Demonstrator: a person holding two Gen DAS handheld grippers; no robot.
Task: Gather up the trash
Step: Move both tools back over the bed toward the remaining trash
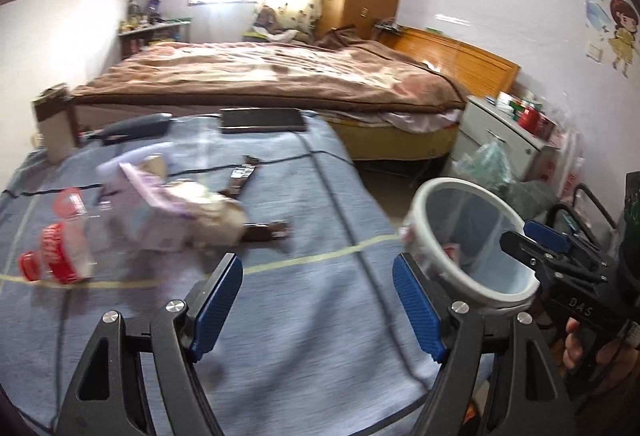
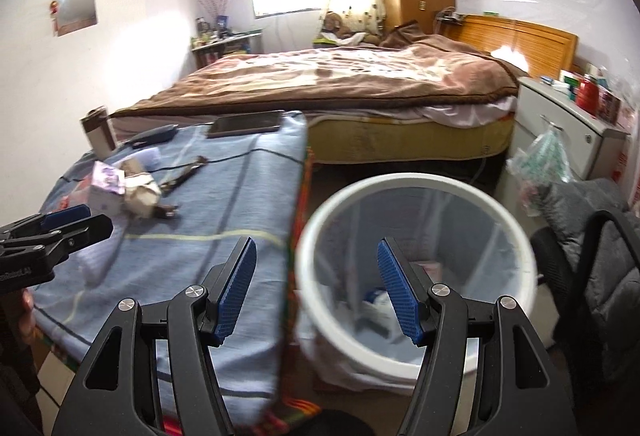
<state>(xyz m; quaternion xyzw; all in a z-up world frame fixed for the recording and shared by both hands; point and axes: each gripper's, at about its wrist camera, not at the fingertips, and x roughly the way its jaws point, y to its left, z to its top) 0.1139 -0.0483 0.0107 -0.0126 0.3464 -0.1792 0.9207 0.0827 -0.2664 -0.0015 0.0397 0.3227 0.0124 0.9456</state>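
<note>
A pile of trash lies on the blue-covered table (image 1: pixel 304 316): a crumpled purple-and-white carton with paper (image 1: pixel 176 203), also in the right wrist view (image 2: pixel 120 187), a red-and-white bottle (image 1: pixel 56 256) and a brown wrapper (image 1: pixel 268 230). A white bin (image 1: pixel 424 220) with a clear liner stands off the table's right edge and holds some trash (image 2: pixel 380 300). My left gripper (image 1: pixel 318 300) is open and empty above the table, right of the pile. My right gripper (image 2: pixel 316 288) is open and empty at the bin's near rim (image 2: pixel 316 220).
A phone (image 1: pixel 260 119), a dark case (image 1: pixel 136 125), a black cable (image 1: pixel 288 159) and a cup (image 1: pixel 56 123) lie at the table's far side. A bed (image 1: pixel 272 75) stands behind. A white cabinet (image 2: pixel 560 123), a bag (image 2: pixel 544 159) and a chair (image 2: pixel 600 236) are to the right.
</note>
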